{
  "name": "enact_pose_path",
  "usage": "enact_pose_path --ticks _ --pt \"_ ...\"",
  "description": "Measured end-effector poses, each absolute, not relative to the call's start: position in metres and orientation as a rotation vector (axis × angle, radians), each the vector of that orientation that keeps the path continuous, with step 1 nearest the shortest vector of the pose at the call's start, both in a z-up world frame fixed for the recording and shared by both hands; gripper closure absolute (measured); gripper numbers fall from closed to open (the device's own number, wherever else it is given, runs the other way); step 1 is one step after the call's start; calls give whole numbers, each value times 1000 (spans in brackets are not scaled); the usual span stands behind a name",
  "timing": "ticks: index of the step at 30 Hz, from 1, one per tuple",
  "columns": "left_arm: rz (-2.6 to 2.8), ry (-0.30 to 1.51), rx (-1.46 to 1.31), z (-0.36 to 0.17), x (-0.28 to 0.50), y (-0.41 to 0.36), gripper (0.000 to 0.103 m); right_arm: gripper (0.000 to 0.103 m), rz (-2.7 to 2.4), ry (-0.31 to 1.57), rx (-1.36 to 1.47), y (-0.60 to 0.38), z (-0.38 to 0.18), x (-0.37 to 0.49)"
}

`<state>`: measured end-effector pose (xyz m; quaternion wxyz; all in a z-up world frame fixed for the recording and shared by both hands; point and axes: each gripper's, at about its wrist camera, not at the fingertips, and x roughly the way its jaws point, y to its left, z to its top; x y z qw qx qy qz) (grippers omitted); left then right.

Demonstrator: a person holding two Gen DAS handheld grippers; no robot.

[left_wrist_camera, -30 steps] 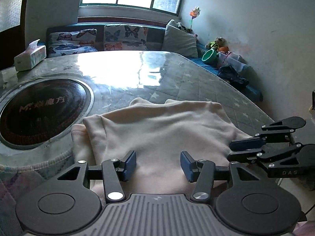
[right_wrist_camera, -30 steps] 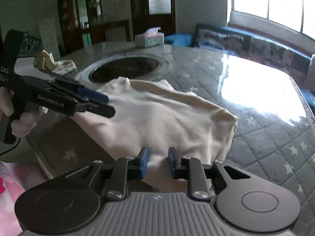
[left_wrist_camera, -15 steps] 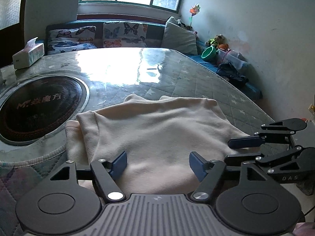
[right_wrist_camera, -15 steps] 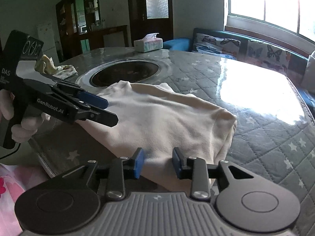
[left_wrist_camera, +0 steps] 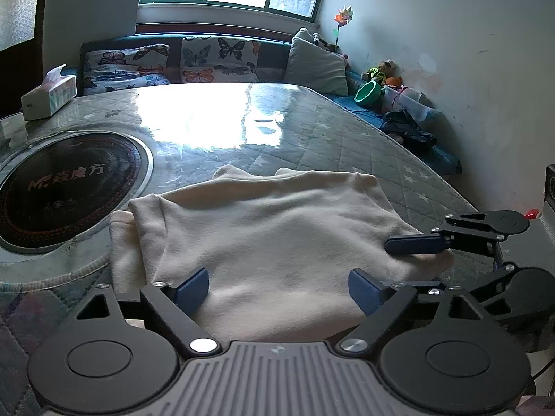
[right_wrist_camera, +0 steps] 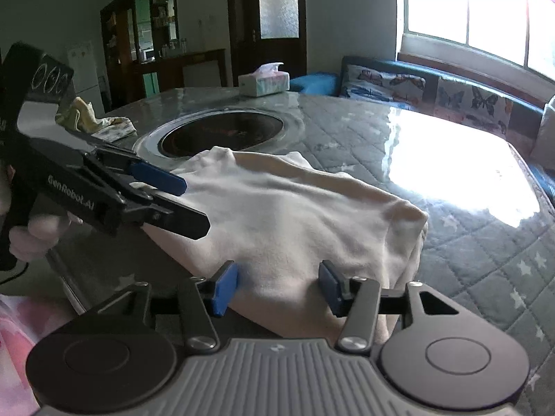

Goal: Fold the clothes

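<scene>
A cream garment (left_wrist_camera: 270, 228) lies folded on the quilted table top (left_wrist_camera: 347, 145), with its near edge hanging over the table's front edge. My left gripper (left_wrist_camera: 277, 291) hovers over that near edge. Its jaws are opening wide, and the cloth lies between the blue pads (left_wrist_camera: 192, 289) untouched. My right gripper (right_wrist_camera: 277, 287) is over the garment (right_wrist_camera: 295, 215) at its right corner. Its jaws are opening too, and the fabric lies loose between them. Each view shows the other tool: the left gripper (right_wrist_camera: 184, 201) on the left of the right wrist view, and the right one's upper finger (left_wrist_camera: 412, 244) resting above the cloth's corner.
A round black cooktop (left_wrist_camera: 66, 187) is set into the table beside the garment. Behind it stand a tissue box (left_wrist_camera: 48, 98) and a crumpled patterned cloth (right_wrist_camera: 104, 121). A sofa with butterfly cushions (left_wrist_camera: 208, 59) runs under the window. A person's hand (right_wrist_camera: 31, 239) holds the left tool.
The jaws of both grippers have spread apart, and the cloth's near edge has slipped out from between the pads. Both hands have stayed almost in place.
</scene>
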<state>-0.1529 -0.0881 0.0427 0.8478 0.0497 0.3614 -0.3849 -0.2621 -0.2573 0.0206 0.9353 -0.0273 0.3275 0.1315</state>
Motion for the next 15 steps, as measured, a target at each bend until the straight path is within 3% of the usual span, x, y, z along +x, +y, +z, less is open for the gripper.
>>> enact_pose_path --ticks 11,15 --pt "-813 732 86 47 -156 -85 0 31 285 660 -38 -253 20 -264" --pt "-822 675 62 56 -159 -77 0 12 295 630 -32 -253 27 -267"
